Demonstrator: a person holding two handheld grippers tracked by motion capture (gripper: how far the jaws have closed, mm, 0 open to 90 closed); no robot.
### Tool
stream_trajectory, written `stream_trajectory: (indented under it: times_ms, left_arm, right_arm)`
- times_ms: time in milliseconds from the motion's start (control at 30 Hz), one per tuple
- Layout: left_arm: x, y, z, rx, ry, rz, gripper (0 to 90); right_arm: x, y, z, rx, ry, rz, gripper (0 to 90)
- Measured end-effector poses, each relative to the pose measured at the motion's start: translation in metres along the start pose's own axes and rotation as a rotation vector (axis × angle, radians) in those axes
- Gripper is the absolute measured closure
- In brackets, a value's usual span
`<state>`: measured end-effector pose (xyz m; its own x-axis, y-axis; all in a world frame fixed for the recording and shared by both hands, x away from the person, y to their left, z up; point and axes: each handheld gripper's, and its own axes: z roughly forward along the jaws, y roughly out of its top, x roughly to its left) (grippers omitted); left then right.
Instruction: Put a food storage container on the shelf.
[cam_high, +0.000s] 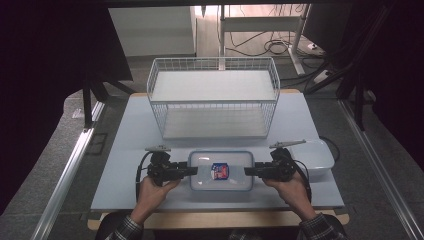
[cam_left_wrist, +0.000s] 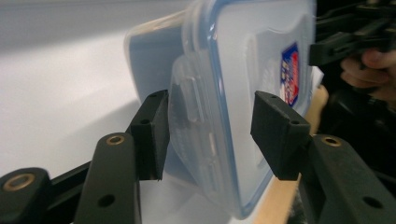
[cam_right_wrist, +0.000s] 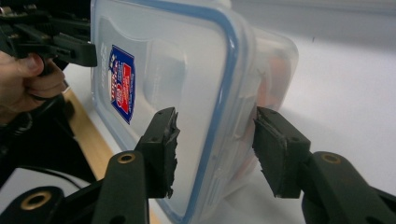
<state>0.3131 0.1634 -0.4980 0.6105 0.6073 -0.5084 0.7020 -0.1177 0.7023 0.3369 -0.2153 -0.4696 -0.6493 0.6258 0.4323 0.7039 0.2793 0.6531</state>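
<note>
A clear plastic container (cam_high: 220, 170) with a blue-rimmed lid and a red and blue label lies lengthwise near the table's front edge. My left gripper (cam_high: 192, 171) grips its left end and my right gripper (cam_high: 248, 171) its right end. In the left gripper view the jaws of the left gripper (cam_left_wrist: 208, 135) clamp the container (cam_left_wrist: 243, 60) across lid and base at the latch flap. In the right gripper view the right gripper (cam_right_wrist: 215, 144) pinches the other end of the container (cam_right_wrist: 187, 79) the same way, one jaw on the lid, one on the base.
A white wire basket (cam_high: 212, 61) with two shelves stands behind the container at the table's middle. A white tub (cam_high: 320, 155) sits at the right, just behind my right hand. The pale table (cam_high: 125, 150) has free room at the left.
</note>
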Motion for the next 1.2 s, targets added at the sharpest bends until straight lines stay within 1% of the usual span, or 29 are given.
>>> stream_trajectory:
  times_ms: [67,133,233,367,500,567,767,900,1033,1200]
  left_arm:
    - [0.004,0.001,-0.001,-0.014,-0.001,-0.01,48.5]
    - [0.007,0.003,-0.002,-0.026,-0.001,-0.021,48.8]
    - [0.006,0.008,-0.006,-0.041,0.003,0.001,48.9]
    - [0.003,0.015,-0.01,-0.06,0.006,0.009,48.9]
    - [0.001,0.024,-0.016,-0.071,0.013,0.022,49.0]
    - [0.0,0.03,-0.019,-0.077,0.015,0.027,49.3]
    - [-0.002,0.052,-0.028,-0.094,0.03,0.046,49.3]
    - [-0.005,0.069,-0.036,-0.102,0.04,0.06,49.3]
    - [-0.008,0.087,-0.044,-0.121,0.051,0.072,49.2]
    - [-0.01,0.106,-0.054,-0.156,0.052,0.069,49.1]
  right_arm:
    - [0.002,0.003,0.002,-0.014,-0.015,-0.021,51.3]
    - [0.003,0.004,0.004,-0.022,-0.022,-0.031,51.3]
    - [0.004,0.007,0.004,-0.045,-0.021,-0.042,51.3]
    - [0.006,0.013,0.0,-0.076,-0.024,-0.07,51.5]
    - [0.008,0.022,-0.004,-0.105,-0.015,-0.078,52.0]
    - [0.008,0.028,-0.006,-0.131,-0.004,-0.071,52.4]
    - [0.009,0.049,-0.011,-0.153,0.002,-0.082,52.5]
    - [0.011,0.064,-0.015,-0.175,0.005,-0.096,52.6]
    - [0.014,0.081,-0.021,-0.193,0.006,-0.106,52.5]
    - [0.018,0.103,-0.027,-0.213,0.008,-0.119,52.6]
